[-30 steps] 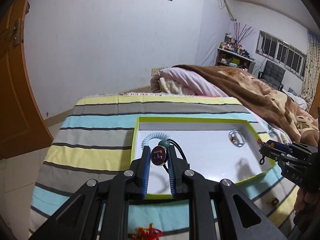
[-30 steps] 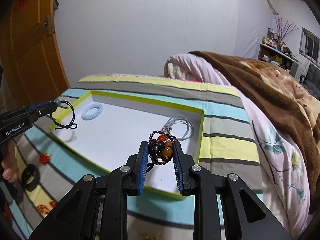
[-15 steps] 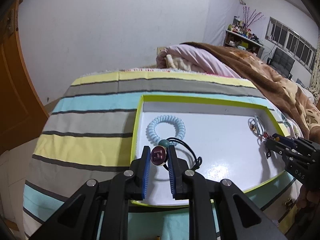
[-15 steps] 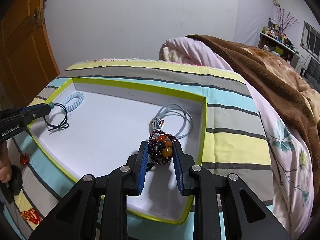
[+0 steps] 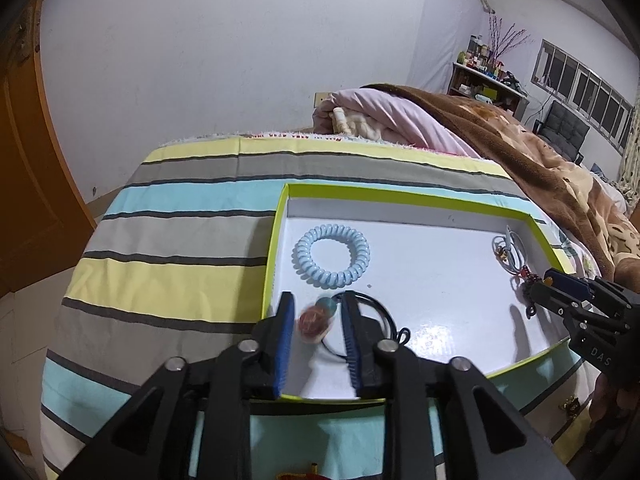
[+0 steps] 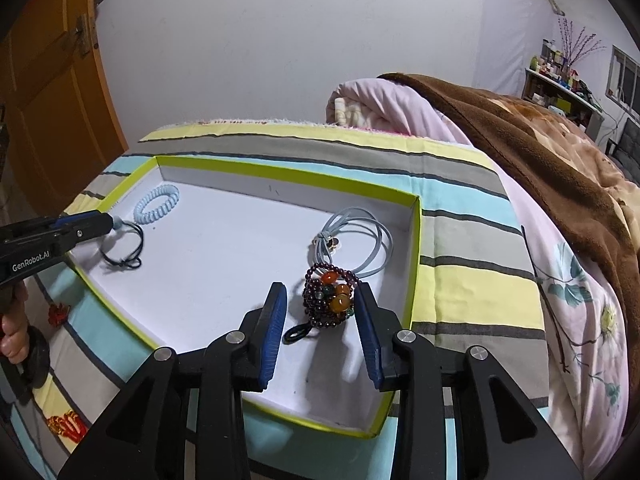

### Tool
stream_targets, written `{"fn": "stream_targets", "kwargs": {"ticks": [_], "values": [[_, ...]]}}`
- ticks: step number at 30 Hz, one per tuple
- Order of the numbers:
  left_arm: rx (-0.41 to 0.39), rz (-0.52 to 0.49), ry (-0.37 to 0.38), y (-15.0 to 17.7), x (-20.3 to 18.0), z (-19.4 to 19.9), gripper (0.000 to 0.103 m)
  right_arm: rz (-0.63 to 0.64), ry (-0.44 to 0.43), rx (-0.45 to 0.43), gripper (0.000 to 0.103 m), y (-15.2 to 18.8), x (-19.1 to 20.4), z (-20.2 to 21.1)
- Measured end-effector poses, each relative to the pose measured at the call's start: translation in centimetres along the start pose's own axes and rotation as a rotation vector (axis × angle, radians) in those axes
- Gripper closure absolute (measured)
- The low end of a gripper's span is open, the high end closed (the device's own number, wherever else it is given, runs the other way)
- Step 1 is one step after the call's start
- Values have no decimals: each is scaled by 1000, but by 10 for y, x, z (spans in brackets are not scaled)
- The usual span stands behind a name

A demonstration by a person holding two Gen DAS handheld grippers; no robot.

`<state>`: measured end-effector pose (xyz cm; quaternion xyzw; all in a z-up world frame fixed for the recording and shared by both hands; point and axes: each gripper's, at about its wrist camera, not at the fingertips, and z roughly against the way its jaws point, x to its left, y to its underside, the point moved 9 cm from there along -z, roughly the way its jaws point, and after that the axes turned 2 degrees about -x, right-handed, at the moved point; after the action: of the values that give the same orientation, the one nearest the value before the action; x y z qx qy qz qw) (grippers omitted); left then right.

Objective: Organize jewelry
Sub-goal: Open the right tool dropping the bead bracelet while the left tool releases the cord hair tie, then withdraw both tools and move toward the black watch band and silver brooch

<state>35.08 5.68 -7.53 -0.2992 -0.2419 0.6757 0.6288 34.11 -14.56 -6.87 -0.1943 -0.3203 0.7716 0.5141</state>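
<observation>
A white tray with a lime rim [image 5: 404, 194] [image 6: 288, 172] lies on the striped bedspread. My left gripper [image 5: 316, 322] is open over the tray's near left corner; a black cord necklace with a round pendant [image 5: 314, 322] sits blurred between its fingers, its cord [image 6: 122, 248] resting on the tray floor. My right gripper [image 6: 320, 308] is open at the tray's right end, with a dark beaded bracelet [image 6: 328, 300] lying loose between its fingers. A pale blue coil hair tie [image 5: 332, 256] [image 6: 156, 204] and a grey cord necklace [image 6: 356, 240] [image 5: 508, 248] lie in the tray.
Red and gold trinkets [image 6: 66, 426] and a dark ring [image 6: 36, 360] lie on the bedspread left of the tray. A brown blanket and pink quilt [image 6: 520, 140] are heaped at the right. An orange door [image 6: 48, 80] stands at the left.
Both grippers have opened. The pendant necklace and the beaded bracelet, held before, are now released into the tray. Both grippers came lower over the tray.
</observation>
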Motion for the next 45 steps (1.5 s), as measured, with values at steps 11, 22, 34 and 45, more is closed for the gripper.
{"fn": "stream_targets", "kwargs": {"ticks": [11, 22, 34, 45], "values": [[-69, -25, 7, 2, -4, 39, 74, -1, -16, -52, 67, 0, 8, 33], [-155, -28, 24, 28, -13, 104, 74, -36, -34, -147, 67, 19, 22, 104], [-216, -42, 22, 67, -23, 158, 74, -49, -50, -205, 67, 59, 41, 165], [-246, -43, 22, 100, -29, 196, 74, -40, -47, -221, 67, 94, 53, 203]]}}
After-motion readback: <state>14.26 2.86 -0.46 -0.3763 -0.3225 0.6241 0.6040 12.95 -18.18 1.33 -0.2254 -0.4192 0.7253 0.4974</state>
